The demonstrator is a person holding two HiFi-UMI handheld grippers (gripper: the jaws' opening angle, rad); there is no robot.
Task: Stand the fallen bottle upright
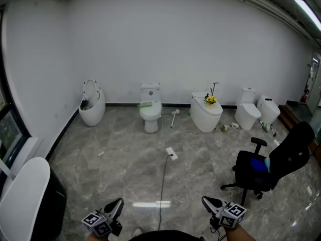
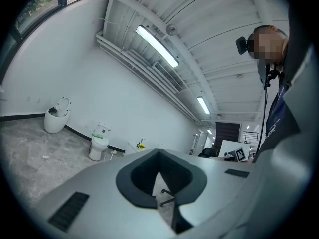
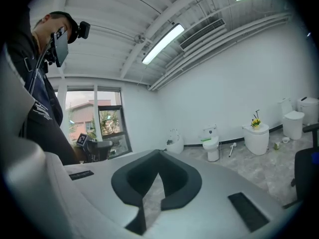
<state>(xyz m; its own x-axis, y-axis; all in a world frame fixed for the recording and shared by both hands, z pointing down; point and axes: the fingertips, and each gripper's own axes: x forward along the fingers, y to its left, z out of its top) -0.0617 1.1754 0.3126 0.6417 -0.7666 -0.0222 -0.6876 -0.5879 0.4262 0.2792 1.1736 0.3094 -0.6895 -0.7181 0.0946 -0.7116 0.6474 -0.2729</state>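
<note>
Bottle (image 1: 224, 128), probably this small object on the floor beside the flowered toilet (image 1: 205, 115): we judge it light, rigid, best gripped mid-body. Left gripper (image 1: 118, 203) and right gripper (image 1: 205, 200) closed, empty.

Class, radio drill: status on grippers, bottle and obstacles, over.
Both empty: left gripper shut, right gripper shut. No fallen bottle made out from here. Ahead: office chair, floor cable.

Grey marble floor (image 1: 120, 169), white wall behind. Row of white toilets (image 1: 150, 112) along the wall (one toilet's lid carries yellow flowers (image 1: 210, 100)). Black office chair (image 1: 273, 164) at right. Power strip (image 1: 171, 153) mid-floor, its black cable (image 1: 163, 185) running toward the camera. Left tongs (image 1: 116, 205) and right tongs (image 1: 208, 203) low in frame, well apart.
</note>
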